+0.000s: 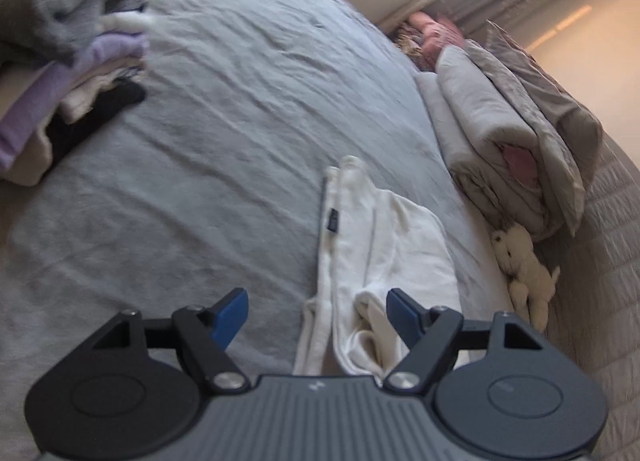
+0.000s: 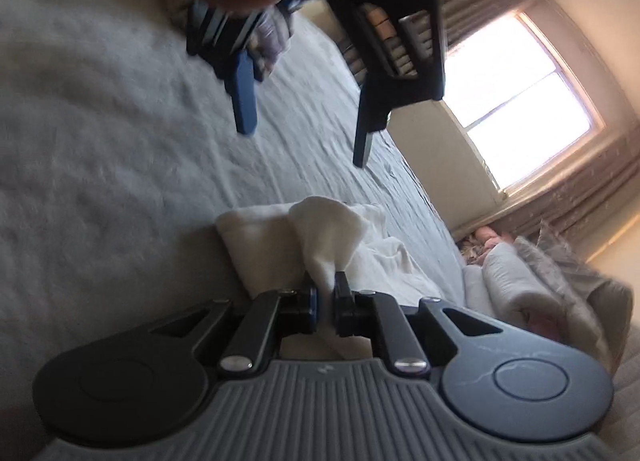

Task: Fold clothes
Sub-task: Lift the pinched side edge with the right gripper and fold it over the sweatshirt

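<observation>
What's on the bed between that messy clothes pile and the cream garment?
Nothing: in the left wrist view only bare, wrinkled grey bedsheet lies between the clothes pile and the cream garment.

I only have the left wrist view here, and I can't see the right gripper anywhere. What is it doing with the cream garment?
Observer: The right gripper is shut on a bunched fold of the cream garment.
Operator: Where is my left gripper relative to it?
Observer: In the right wrist view, the left gripper hangs open above the garment, holding nothing.
Operator: Anything else there that I lack?
Observer: A bright window with curtains beyond the bed.
</observation>
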The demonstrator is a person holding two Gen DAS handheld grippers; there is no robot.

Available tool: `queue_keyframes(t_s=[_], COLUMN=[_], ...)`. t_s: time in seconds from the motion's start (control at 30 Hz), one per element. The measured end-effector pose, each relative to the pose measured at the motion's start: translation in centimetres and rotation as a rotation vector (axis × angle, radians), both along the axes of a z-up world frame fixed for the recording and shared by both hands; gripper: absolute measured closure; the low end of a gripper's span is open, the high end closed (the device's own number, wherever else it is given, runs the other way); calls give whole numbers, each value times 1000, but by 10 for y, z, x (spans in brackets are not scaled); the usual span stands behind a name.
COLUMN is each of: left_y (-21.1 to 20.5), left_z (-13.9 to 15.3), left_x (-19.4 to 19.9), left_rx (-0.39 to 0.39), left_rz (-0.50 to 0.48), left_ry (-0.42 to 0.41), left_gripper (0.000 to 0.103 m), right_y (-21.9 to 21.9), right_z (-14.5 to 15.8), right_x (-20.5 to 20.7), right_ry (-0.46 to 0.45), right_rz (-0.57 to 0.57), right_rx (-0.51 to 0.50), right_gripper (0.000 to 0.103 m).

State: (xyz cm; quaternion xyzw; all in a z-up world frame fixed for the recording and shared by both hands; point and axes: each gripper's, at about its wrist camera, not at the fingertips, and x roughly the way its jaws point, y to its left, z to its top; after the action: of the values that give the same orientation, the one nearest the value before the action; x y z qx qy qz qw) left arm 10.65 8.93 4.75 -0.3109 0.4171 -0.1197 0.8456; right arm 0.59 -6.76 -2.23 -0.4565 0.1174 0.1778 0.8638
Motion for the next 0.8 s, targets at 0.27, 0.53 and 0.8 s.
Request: queue_keyframes(t_s=[0.27,0.53,0.8], left_y=[-5,-13,-26], left_z=[5,5,3], left_x=[-2,-4,-7], left_rx=[7,23,86], left_rz=[-18,-47,-87], left_ry=[-35,-41,-58], left_gripper=[26,26,26], right_y=[-5,1,7], right_z=[19,1,-15], right_x=[-10,-17,-10], right_ry=[-111,-59,-12], right_rz=[-15,10,18], right_rx=[104,12,-77], right_gripper=[93,93,90])
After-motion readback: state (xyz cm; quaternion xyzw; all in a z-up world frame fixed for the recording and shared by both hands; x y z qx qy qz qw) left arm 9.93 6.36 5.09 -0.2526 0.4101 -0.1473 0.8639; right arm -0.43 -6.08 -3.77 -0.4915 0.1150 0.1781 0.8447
